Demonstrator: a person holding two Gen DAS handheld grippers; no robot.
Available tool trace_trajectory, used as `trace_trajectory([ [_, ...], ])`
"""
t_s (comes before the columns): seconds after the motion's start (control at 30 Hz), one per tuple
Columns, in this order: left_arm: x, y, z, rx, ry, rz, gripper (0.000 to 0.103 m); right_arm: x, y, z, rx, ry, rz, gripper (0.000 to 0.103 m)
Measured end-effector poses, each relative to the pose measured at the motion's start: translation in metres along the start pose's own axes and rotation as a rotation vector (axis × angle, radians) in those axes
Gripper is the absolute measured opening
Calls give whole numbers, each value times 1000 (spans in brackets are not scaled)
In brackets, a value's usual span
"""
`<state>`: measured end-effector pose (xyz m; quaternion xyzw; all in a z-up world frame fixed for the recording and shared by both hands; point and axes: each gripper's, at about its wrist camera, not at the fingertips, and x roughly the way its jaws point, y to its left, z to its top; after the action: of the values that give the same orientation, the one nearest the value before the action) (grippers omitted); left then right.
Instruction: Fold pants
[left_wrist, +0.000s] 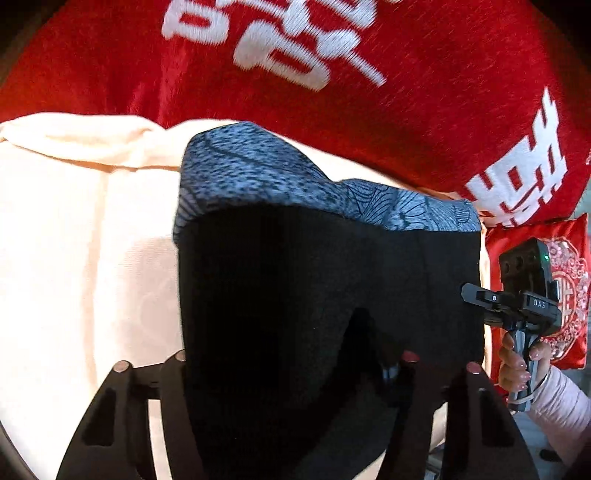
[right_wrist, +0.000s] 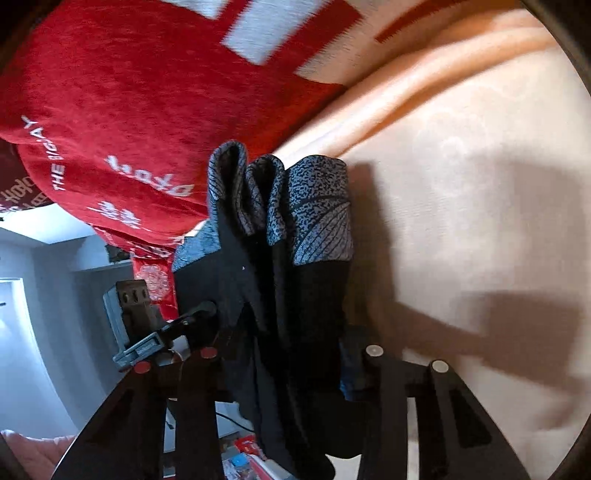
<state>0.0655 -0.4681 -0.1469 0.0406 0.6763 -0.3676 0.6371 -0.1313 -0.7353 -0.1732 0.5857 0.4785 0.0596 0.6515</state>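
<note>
Item: bed (left_wrist: 74, 258), cream sheet, widest surface in both views; the work lies over it.

Item: red blanket (left_wrist: 406, 110) beyond the sheet, white lettering; on it I read "THE BIG DAY" in the right view, the rest too blurred to read.

Item: pants (left_wrist: 314, 277), black with a grey patterned band along the far edge. They hang between my two claws, lifted off the sheet, long axis running sideways from one claw to the other; in the right view they bunch in vertical folds.

Item: red cushion (left_wrist: 569, 295), behind my right hand.

Item: left claw (left_wrist: 291, 363), closed on the pants' near edge.

Item: right claw (right_wrist: 291, 354), gripping the other end; its body reads "DAS".

Judgement: both claws equally engaged; lowering flat onto the sheet comes next.
</note>
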Motion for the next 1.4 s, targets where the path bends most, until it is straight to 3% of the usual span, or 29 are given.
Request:
trace_trajectory([
  [0.13, -21, -13, -9, 21, -8, 15, 61, -10, 21, -13, -24, 10, 10, 41],
  [0.37, -61, -19, -40, 40, -7, -7, 61, -23, 40, -64, -2, -5, 35, 41],
  [0.67, -79, 17, -83, 69, 61, -3, 61, 9, 33, -134, 88, -46, 50, 41],
  [0.83, -54, 46, -105, 58, 101, 3, 62, 34, 23, -146, 69, -28, -44, 42],
  [0.9, -43, 62, -110, 32, 107, 8, 71, 44, 13, -148, 57, -33, -130, 48],
  [0.93, -41, 68, -112, 27, 91, 1, 80, 46, 9, -148, 63, -45, -138, 52],
  [1.03, -39, 74, -113, 34, 56, -14, 86, 47, -1, -148, 102, -67, -124, 61],
  [1.07, -38, 74, -113, 37, 56, 2, 92, 47, -1, -150, 104, -70, -131, 63],
  [1.13, -40, 77, -111, 49, 60, 23, 92, 44, 2, -153, 105, -82, -159, 63],
  [1.3, -71, 72, -112, 127, 2, 171, 92, 30, 27, -164, 53, -99, -341, 64],
  [1.4, -94, 70, -111, 138, -22, 194, 92, 23, 36, -171, 38, -104, -409, 62],
])
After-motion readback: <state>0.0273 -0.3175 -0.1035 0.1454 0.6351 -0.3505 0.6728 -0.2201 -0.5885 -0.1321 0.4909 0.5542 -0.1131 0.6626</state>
